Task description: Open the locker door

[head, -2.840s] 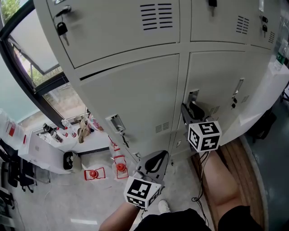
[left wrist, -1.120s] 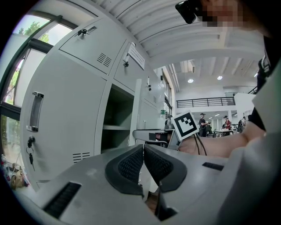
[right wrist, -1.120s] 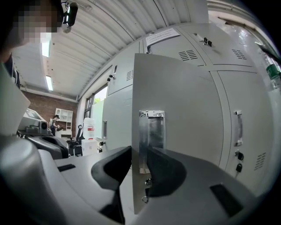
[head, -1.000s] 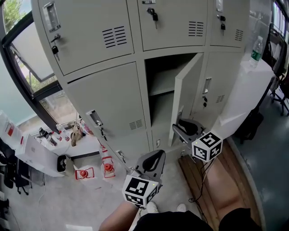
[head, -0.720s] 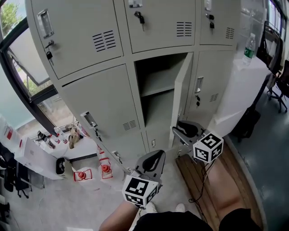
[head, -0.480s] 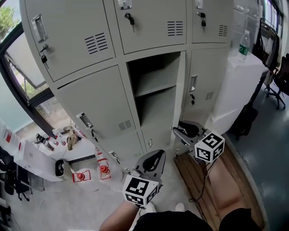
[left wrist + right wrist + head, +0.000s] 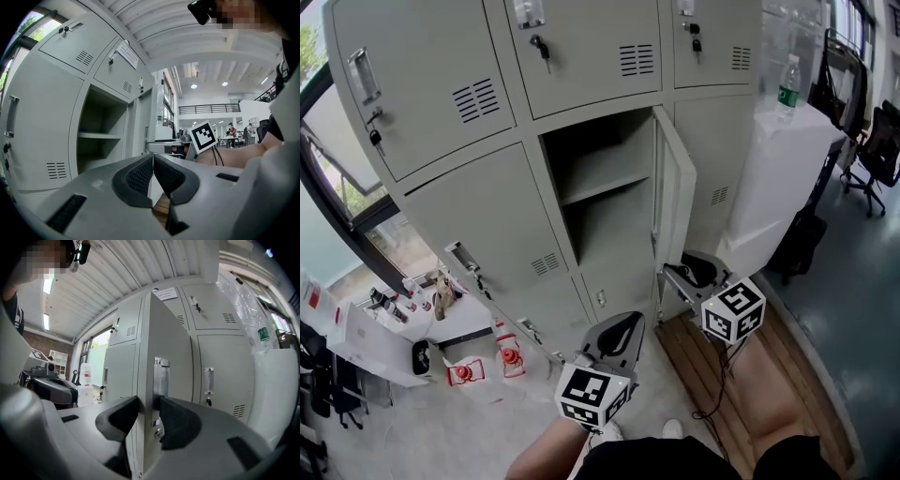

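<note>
Right claw (image 7: 675, 272) is held low and forward, level with the foot of the locker door (image 7: 670, 202), its marker cube (image 7: 733, 309) trailing toward the person's leg (image 7: 759, 375). In the right gripper view, the door's free edge (image 7: 149, 357) stands upright between the jaws. The jaws are opening, with the pads close to either face. The handle plate (image 7: 161, 378) sits just above the right-hand pad.

Left claw (image 7: 623, 330) hangs lower and nearer the body, pointing up toward the lockers, well apart from the door. Its jaws are together at the tips with nothing between them (image 7: 153, 161).

The door is swung out nearly edge-on to the head view, hinged on its right side. The open compartment (image 7: 600, 225) shows one bare shelf (image 7: 605, 183).

Around:
- The neighbouring locker doors are closed, and a key (image 7: 542, 47) hangs in the upper one.
- A water bottle (image 7: 787, 80) stands on a white cabinet (image 7: 773, 178) right of the lockers.
- Red-and-white items (image 7: 508, 356) lie on the floor to the left, under the window (image 7: 337, 187).
- Wooden boards (image 7: 698, 361) lie underfoot.
</note>
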